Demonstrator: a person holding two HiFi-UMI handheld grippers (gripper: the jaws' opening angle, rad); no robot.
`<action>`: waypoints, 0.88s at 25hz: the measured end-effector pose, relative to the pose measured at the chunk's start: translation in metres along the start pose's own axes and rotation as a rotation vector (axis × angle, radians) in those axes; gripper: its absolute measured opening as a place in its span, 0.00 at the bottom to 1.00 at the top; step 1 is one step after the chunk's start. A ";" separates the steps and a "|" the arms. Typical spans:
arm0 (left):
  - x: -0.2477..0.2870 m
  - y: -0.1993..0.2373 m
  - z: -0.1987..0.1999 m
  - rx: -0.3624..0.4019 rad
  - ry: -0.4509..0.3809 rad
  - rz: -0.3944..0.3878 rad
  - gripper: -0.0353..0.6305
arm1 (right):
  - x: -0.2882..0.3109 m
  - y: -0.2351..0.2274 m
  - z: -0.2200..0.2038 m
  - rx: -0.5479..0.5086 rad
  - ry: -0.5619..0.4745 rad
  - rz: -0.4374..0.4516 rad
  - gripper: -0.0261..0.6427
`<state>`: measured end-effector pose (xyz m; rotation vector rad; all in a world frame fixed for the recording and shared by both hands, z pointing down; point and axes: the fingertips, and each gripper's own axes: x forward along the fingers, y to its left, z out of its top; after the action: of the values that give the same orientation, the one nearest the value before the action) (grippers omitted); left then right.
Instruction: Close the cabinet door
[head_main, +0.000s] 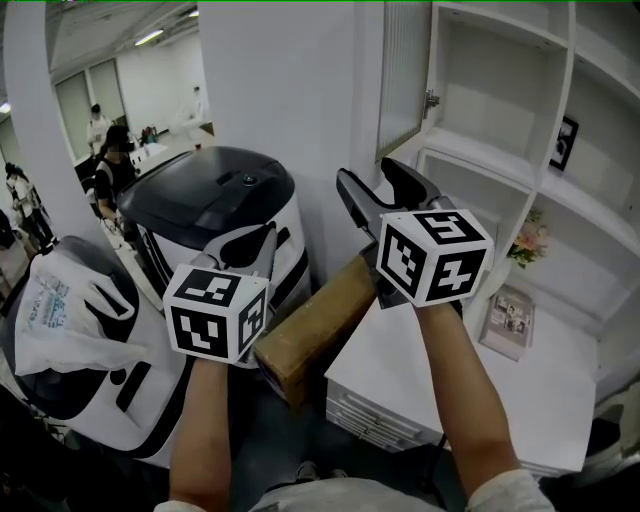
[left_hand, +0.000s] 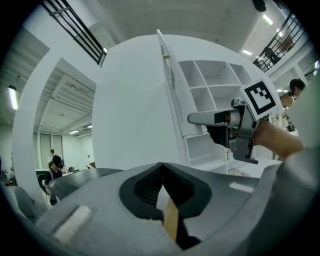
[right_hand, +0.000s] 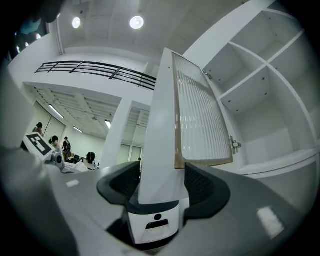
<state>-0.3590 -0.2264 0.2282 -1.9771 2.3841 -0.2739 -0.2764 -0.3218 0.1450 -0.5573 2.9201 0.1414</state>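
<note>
From the head view, the white-framed cabinet door with a ribbed translucent panel (head_main: 403, 75) stands swung open, hinged on the left side of the white open-shelved cabinet (head_main: 572, 70). The right tool (head_main: 365, 170), with smooth dark grey tapered jaws ahead of its square-marked cube, is raised just below the door's lower edge. The left tool (head_main: 262, 240) is lower, over a glossy black-domed, white-bodied machine (head_main: 225, 195). A long brown cardboard box (head_main: 320, 320) leans against a matt white tabletop with drawers (head_main: 520, 390).

In the left gripper view, the left tool's ridged black pads meet at their tips with nothing caught between them. Beyond them the door shows edge-on, standing out from the cabinet's square compartments.

In the right gripper view, the right tool's jaws stand wide apart and grip nothing. The door's pale wood-toned rim and fluted panel rise above the right pad, and a small metal hinge shows on the door's far side.
</note>
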 end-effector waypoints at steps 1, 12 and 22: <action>0.003 0.000 0.001 0.000 -0.005 -0.012 0.05 | 0.001 0.000 0.000 0.002 0.001 0.005 0.44; 0.027 -0.005 0.006 0.005 -0.029 -0.105 0.05 | -0.003 -0.002 0.001 0.018 0.010 0.027 0.45; 0.045 -0.025 0.013 0.013 -0.047 -0.179 0.05 | -0.018 -0.010 0.004 0.027 0.012 0.053 0.45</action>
<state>-0.3420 -0.2763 0.2232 -2.1691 2.1748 -0.2438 -0.2555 -0.3243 0.1440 -0.4789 2.9447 0.1050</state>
